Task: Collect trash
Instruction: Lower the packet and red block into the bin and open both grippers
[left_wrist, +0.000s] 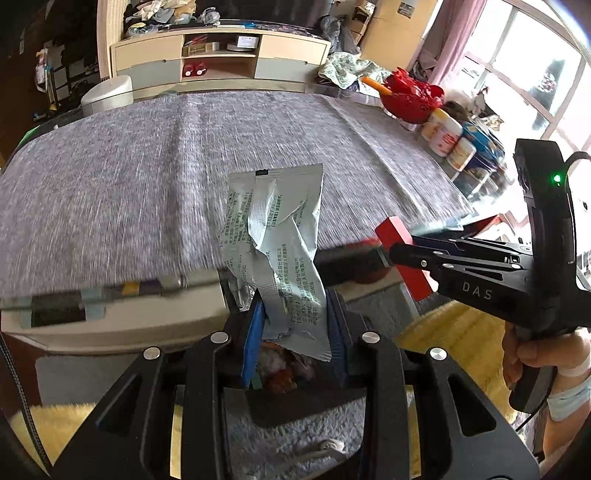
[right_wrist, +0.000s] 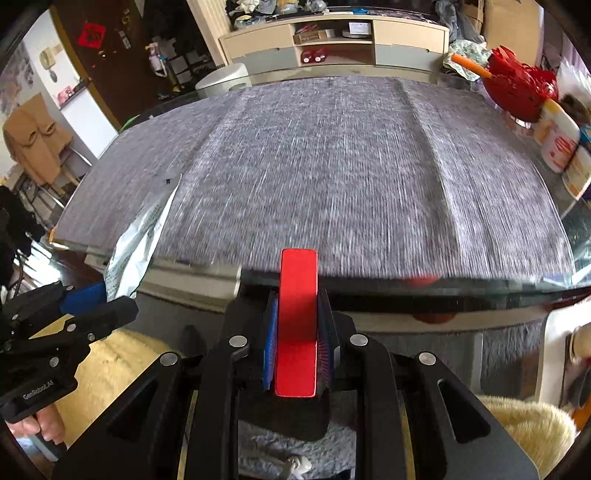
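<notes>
Left gripper jaws clamp a crumpled silver wrapper over the grey worktop edge. At three o'clock, right gripper jaws grip a red block.

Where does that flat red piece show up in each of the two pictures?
Left wrist view: the flat red piece sits at right of centre, pinched in the right tongs.
Right wrist view: it stands at bottom centre, between the blue pads.
Shared landmark: the red basket at the grey tablecloth's far right.
</notes>
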